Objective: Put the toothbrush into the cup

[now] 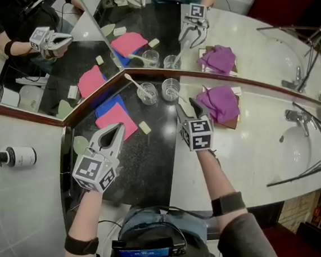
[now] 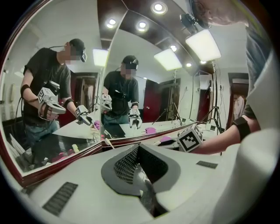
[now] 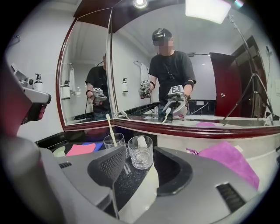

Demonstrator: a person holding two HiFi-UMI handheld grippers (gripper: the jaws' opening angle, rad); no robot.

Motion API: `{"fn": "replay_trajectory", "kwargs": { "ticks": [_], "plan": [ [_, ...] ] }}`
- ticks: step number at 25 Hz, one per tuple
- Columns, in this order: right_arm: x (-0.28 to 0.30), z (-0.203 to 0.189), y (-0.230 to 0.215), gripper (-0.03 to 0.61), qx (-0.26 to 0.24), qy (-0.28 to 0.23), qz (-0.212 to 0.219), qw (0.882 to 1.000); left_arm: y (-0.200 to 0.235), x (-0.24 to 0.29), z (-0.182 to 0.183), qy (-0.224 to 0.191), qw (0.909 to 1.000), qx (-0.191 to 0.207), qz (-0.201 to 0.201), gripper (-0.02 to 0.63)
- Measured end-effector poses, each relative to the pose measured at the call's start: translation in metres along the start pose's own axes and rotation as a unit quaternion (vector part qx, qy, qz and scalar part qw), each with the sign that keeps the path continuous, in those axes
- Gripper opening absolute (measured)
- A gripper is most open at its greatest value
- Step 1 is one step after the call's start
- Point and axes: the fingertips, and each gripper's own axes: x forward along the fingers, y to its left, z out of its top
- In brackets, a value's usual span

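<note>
Nearest, the left gripper [image 1: 116,132] is held over the dark speckled counter [image 1: 151,164], its jaws pressed together with nothing between them. Just beyond it a pink cloth [image 1: 116,119] is laid partly over a blue cloth [image 1: 107,104], and a small pale bar [image 1: 144,127] is set beside them.

To the right, the right gripper [image 1: 187,106] is seen with its jaws spread wide. Nothing is gripped, and only counter shows between the pads.

Ahead of it two glass cups are set side by side near the foot of the mirror [image 1: 253,49]. The toothbrush [image 1: 132,82] is stood in the left glass cup [image 1: 147,93], its upper end leaning out to the left. A white object (not clearly made out) is seen inside the right glass cup [image 1: 170,89], which lies in line with the open jaws but apart from them.

A purple cloth [image 1: 220,102] is heaped just right of the cups. Farthest right, a sink [image 1: 294,146] with its faucet [image 1: 293,116] is set in the pale part of the counter.
</note>
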Motion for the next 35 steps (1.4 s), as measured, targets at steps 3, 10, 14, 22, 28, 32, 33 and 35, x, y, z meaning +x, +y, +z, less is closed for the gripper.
{"fn": "replay_trajectory", "kwargs": {
  "ticks": [3, 10, 14, 22, 28, 32, 33, 35],
  "plan": [
    [0.011, 0.001, 0.001, 0.222, 0.001, -0.006, 0.001, 1.0, -0.001, 0.002, -0.01, 0.009, 0.9999, 0.0, -0.005, 0.0],
    [0.034, 0.001, -0.001, 0.222, 0.001, -0.01, 0.004, 1.0, 0.003, 0.003, -0.029, 0.024, 0.9997, 0.001, -0.007, 0.0],
    [0.042, 0.0, 0.004, 0.21, -0.005, -0.01, 0.01, 1.0, 0.007, 0.001, -0.036, 0.036, 0.9993, -0.004, -0.004, 0.0],
    [0.041, 0.006, -0.003, 0.046, -0.03, -0.021, -0.01, 0.999, 0.01, 0.001, -0.038, 0.027, 0.9996, -0.004, -0.004, 0.0],
    [0.037, 0.02, -0.002, 0.043, -0.03, -0.03, -0.007, 0.999, 0.007, 0.0, -0.042, 0.033, 0.9994, -0.005, -0.006, 0.0],
    [0.033, 0.03, -0.001, 0.043, -0.04, -0.034, -0.005, 0.999, 0.006, -0.001, -0.043, 0.031, 0.9995, -0.006, -0.006, 0.0],
    [0.032, 0.033, 0.0, 0.043, -0.041, -0.035, -0.004, 0.999, 0.006, -0.001, -0.042, 0.032, 0.9995, -0.006, -0.006, 0.0],
    [0.03, 0.037, 0.001, 0.044, -0.044, -0.036, -0.003, 0.998, 0.007, -0.001, -0.04, 0.028, 0.9996, -0.006, -0.006, 0.0]
  ]
}}
